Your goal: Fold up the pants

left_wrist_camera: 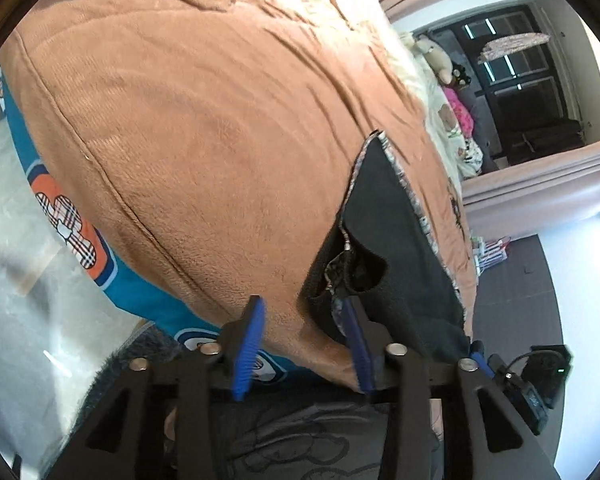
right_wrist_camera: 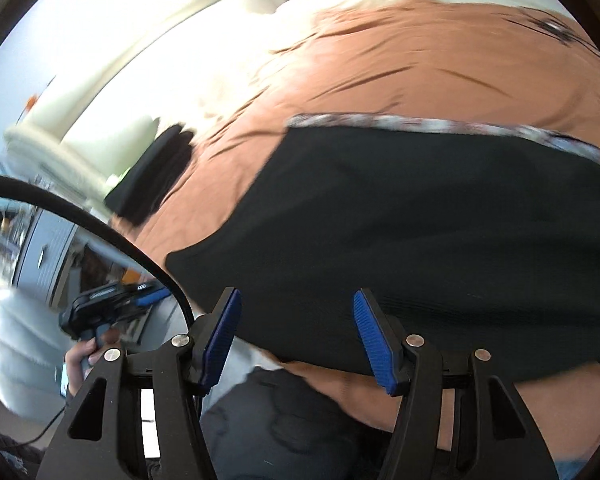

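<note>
Room: a bedroom with pale walls, a dark window [left_wrist_camera: 512, 60] at the far end and grey floor [left_wrist_camera: 512, 280] beside the bed.
Bed cover: a tan fleece blanket [left_wrist_camera: 220, 140] spreads over the whole bed; a teal sheet [left_wrist_camera: 140, 292] with an orange plaid patch shows under its near edge.
Pants: black pants [right_wrist_camera: 440, 240] lie folded flat on the blanket near its front edge, a patterned white-and-grey band [right_wrist_camera: 420, 124] running along their far side. In the left wrist view the same pants [left_wrist_camera: 392, 232] sit to the right, their near corner bunched up with a bit of patterned lining turned out.
Other cloth: a second dark garment [right_wrist_camera: 152, 184] lies farther off on the blanket, apart from the pants.
Far clutter: a plush toy [left_wrist_camera: 436, 56] and pink fabric [left_wrist_camera: 460, 112] sit at the head of the bed.
Left gripper [left_wrist_camera: 304, 344]: jaws partly open, nothing between the blue pads; the right-hand pad is just beside the bunched corner of the pants, and contact cannot be told.
Right gripper [right_wrist_camera: 296, 336]: jaws apart and empty, hanging over the near edge of the pants without pressing on them.
Hand [right_wrist_camera: 84, 356]: in the right wrist view, a hand grips the handle of the other gripper at lower left.
</note>
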A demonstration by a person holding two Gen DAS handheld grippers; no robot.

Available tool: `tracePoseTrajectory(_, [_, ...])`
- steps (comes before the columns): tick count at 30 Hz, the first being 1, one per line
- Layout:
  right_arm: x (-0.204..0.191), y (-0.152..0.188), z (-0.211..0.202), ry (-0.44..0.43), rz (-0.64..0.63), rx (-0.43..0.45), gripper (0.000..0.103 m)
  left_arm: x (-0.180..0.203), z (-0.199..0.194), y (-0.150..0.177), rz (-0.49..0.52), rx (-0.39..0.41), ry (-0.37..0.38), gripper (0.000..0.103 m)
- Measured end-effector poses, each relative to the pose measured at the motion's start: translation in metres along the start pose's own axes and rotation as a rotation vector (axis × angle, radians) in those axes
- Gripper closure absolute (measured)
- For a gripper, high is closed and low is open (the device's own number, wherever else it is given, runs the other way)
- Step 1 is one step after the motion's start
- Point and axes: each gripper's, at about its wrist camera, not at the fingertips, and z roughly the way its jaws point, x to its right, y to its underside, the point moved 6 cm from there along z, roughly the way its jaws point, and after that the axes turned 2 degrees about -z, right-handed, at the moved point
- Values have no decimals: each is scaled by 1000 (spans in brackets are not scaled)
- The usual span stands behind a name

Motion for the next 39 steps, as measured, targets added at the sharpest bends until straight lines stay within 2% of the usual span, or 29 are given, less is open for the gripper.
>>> tracePoseTrajectory(10, [81,26,-48,79,191,83,41,14,14,10,-12,-51,101,59])
tracePoseTrajectory(12, [91,33,-53,87,227,91,41,19,16,11,-20,-55,127,54])
tracePoseTrajectory(14, [99,43,-62,100,261,101,41,24,14,12,-13,-44,153,43])
tracePoseTrajectory(16, [108,48,-68,107,289,107,41,31,14,12,3,-34,147,41])
tracePoseTrajectory(19, [118,54,-77,116,323,122,41,32,22,9,10,-34,98,41])
tracePoseTrajectory(21, [129,59,-85,126,345,132,41,30,30,8,8,-25,67,56])
tracePoseTrajectory(22, [134,62,-87,132,357,135,41,27,34,8,2,-34,53,81])
tracePoseTrajectory(23, [139,65,-88,138,370,137,41,23,40,9,-6,-55,28,97])
tracePoseTrajectory(26, [148,72,-91,141,400,135,41,9,48,10,-25,-60,-23,97])
tracePoseTrajectory(29, [152,76,-91,133,411,125,41,3,47,12,-50,-70,-16,97])
tracePoseTrajectory(30, [153,77,-90,131,417,122,41,4,44,12,-54,-70,-12,96])
tracePoseTrajectory(31, [153,77,-90,125,422,121,41,4,42,13,-51,-70,-12,90])
tracePoseTrajectory(32, [154,77,-90,116,426,122,41,6,38,14,-43,-67,-9,78])
tracePoseTrajectory(33, [154,75,-89,106,428,123,41,7,33,15,-39,-60,3,70])
tracePoseTrajectory(34, [156,74,-88,95,428,125,41,8,28,16,-39,-50,22,56])
tracePoseTrajectory(35, [155,74,-87,82,427,126,41,10,25,17,-39,-41,32,52])
tracePoseTrajectory(39, [155,75,-85,49,426,127,37,9,26,17,-54,-40,56,52])
